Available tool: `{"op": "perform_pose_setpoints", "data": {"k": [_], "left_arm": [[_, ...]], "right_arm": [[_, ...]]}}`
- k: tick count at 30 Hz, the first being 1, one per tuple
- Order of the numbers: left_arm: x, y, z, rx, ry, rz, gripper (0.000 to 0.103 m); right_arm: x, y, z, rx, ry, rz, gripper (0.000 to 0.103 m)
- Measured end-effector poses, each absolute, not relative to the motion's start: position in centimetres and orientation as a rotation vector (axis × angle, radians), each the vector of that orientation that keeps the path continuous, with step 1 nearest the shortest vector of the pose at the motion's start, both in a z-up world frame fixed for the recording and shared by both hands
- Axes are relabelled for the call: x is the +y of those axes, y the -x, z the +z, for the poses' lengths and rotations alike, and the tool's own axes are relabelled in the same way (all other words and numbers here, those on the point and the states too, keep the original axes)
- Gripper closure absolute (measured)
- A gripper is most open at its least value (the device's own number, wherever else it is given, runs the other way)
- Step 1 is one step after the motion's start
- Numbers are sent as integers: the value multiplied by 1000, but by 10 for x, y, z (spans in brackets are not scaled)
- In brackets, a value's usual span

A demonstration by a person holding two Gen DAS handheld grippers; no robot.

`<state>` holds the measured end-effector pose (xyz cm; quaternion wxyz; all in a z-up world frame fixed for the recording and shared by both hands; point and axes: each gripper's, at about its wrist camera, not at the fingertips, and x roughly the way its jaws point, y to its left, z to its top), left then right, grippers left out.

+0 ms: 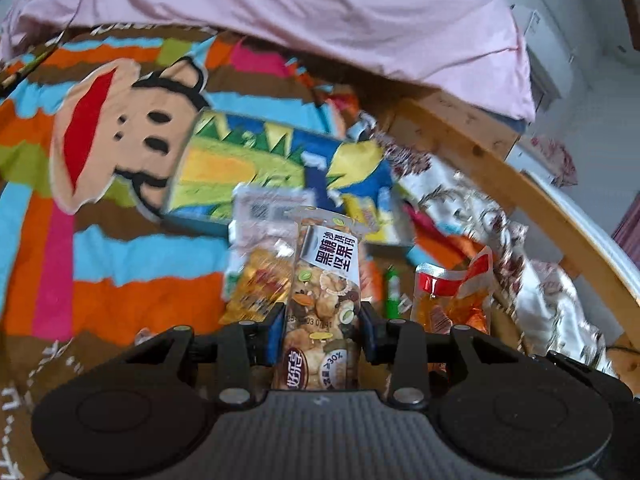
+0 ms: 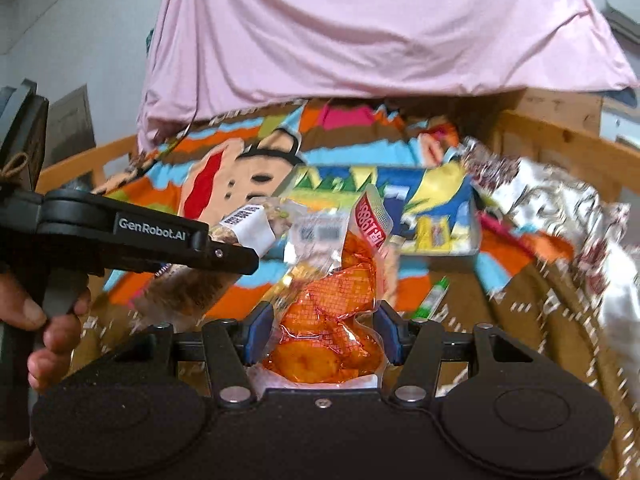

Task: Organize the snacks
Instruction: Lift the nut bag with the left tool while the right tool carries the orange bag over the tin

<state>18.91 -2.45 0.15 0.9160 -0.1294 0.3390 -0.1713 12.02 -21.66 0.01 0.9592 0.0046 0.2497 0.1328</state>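
The left gripper (image 1: 320,320) squeezes something tight. The right gripper (image 2: 318,330) squeezes something too. A hand (image 2: 38,320) holds the left handle.

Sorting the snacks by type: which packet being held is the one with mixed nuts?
The clear nut packet with the black-and-white label, clamped in the left tool. The right tool holds an orange-red vacuum pouch instead.

The nut packet's (image 1: 322,300) lower end was hidden behind the gripper body; the silver floral cloth (image 2: 560,216) was motion-blurred.
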Motion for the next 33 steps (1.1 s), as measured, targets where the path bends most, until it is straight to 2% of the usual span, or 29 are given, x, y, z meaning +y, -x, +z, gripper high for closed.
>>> {"op": "perform_pose_setpoints", "data": {"k": [18, 26, 33], "left_arm": [[-86, -283, 51, 485, 221, -352, 62], [-108, -353, 43, 460, 180, -333, 62], [-119, -410, 17, 511, 197, -298, 62]], "right_arm": [[-276, -238, 37, 253, -25, 194, 46], [-299, -316, 24, 169, -17, 164, 46], [-316, -370, -8, 220, -74, 175, 46]]}}
